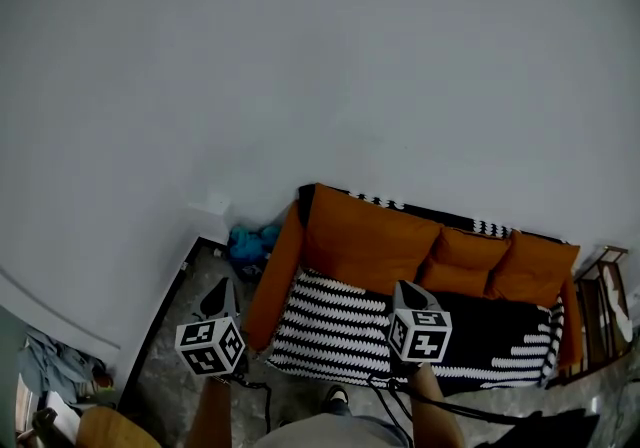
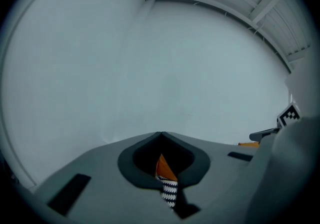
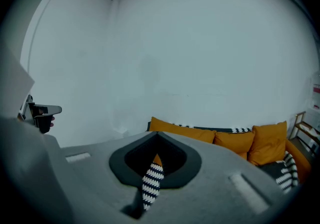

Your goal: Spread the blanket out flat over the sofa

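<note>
The orange sofa (image 1: 370, 241) stands against the white wall. A black-and-white zigzag blanket (image 1: 330, 321) lies over its seat, and a strip of it shows behind the cushions. My left gripper (image 1: 218, 288) is held up in front of the sofa's left arm, jaw tips touching, nothing between them. My right gripper (image 1: 405, 288) hovers over the seat's middle, also shut and empty. In the right gripper view (image 3: 158, 133) the sofa (image 3: 270, 140) and blanket (image 3: 287, 173) lie ahead. Through the left gripper (image 2: 161, 133) only a sliver of sofa and blanket shows.
A blue bundle (image 1: 250, 241) and a white box (image 1: 210, 206) sit left of the sofa. A wooden rack (image 1: 605, 296) stands at its right end. Clothes (image 1: 55, 361) are heaped at lower left. My shoe (image 1: 337, 396) is near the sofa's front edge.
</note>
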The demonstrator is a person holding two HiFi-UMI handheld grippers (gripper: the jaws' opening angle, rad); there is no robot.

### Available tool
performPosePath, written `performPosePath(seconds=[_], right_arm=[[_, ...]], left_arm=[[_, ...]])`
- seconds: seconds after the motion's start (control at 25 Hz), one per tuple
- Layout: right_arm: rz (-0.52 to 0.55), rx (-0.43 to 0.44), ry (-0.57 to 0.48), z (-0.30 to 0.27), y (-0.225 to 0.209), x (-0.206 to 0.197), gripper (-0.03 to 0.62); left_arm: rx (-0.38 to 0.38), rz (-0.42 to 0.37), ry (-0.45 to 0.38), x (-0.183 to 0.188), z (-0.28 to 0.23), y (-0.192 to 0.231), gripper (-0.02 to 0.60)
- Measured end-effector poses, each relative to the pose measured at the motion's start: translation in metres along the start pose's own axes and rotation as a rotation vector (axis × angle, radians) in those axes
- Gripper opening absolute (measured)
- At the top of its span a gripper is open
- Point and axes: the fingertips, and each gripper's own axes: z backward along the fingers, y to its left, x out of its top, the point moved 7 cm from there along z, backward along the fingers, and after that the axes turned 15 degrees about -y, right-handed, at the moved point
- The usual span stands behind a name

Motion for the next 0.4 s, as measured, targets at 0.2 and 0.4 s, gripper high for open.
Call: performPosePath(seconds=[0.2,0.4], right_arm=[[0.002,-0.008,0.001,-0.0030,-0.0001,0.0010,0.005],[0.003,-0.015,0.006,-0.0068,-0.0017,0.0007,0.005]], left_arm=[[-0.002,0.003,0.000,0.0005,-0.0058,0.0002,0.005],[-0.001,0.001,0.008,-0.0018,-0.0088,0.0002,0.005]])
